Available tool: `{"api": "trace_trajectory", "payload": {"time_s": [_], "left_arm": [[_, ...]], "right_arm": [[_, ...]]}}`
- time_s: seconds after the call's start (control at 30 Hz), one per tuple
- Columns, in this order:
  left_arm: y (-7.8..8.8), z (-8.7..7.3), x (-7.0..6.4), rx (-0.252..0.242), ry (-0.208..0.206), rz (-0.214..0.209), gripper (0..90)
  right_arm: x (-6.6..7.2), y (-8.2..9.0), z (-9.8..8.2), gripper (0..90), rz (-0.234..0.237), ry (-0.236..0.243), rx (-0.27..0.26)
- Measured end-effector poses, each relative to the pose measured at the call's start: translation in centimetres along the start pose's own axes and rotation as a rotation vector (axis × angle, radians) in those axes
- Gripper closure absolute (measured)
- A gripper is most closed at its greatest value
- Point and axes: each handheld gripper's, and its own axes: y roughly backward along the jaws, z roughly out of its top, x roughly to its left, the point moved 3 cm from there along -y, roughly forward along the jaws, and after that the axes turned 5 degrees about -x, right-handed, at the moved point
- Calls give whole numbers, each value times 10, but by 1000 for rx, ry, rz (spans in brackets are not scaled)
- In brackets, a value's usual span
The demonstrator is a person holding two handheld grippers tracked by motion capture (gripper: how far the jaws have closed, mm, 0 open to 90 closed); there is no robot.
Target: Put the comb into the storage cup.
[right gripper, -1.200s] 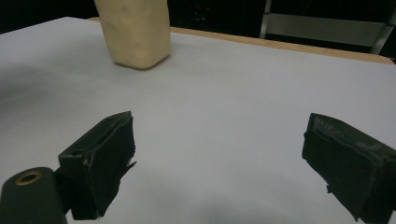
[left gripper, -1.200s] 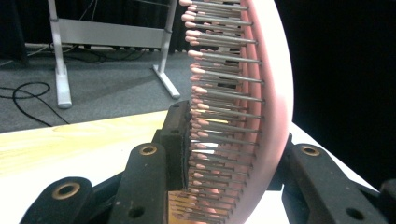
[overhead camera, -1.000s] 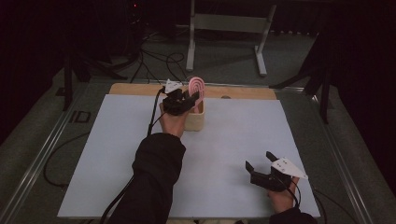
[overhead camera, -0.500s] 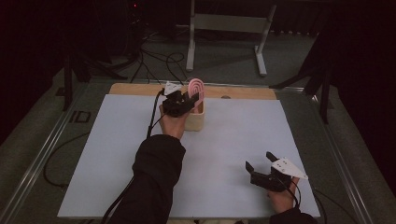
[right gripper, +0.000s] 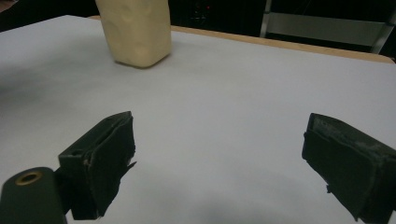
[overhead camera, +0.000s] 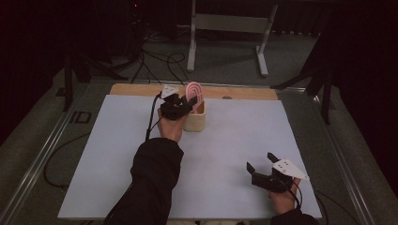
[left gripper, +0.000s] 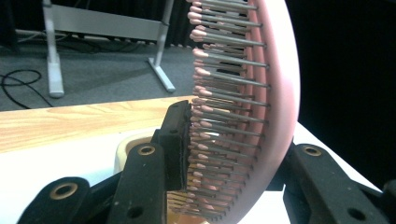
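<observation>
Left gripper (overhead camera: 184,107), upper centre of the high view, pinches the pink hairbrush (left gripper: 275,93) upright over the cream holder (overhead camera: 196,121); right gripper (overhead camera: 264,163), lower right, stands spread.

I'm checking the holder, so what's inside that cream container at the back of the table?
A pink oval hairbrush stands in the cream container, clamped by the left gripper. Its lower end and the container's inside are hidden.
</observation>
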Motion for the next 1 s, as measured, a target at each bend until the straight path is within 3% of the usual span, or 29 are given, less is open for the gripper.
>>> {"api": "trace_trajectory", "payload": {"time_s": [0.23,0.5,1.0], "left_arm": [[3,0,2,32,-53,-2,616],[5,-6,12,53,-39,19,581],[12,-18,27,52,-6,88,270]], "right_arm": [[0,0,0,92,0,-2,0],[0,1,0,92,-2,-2,0],[0,1,-1,92,0,-4,2]]}}
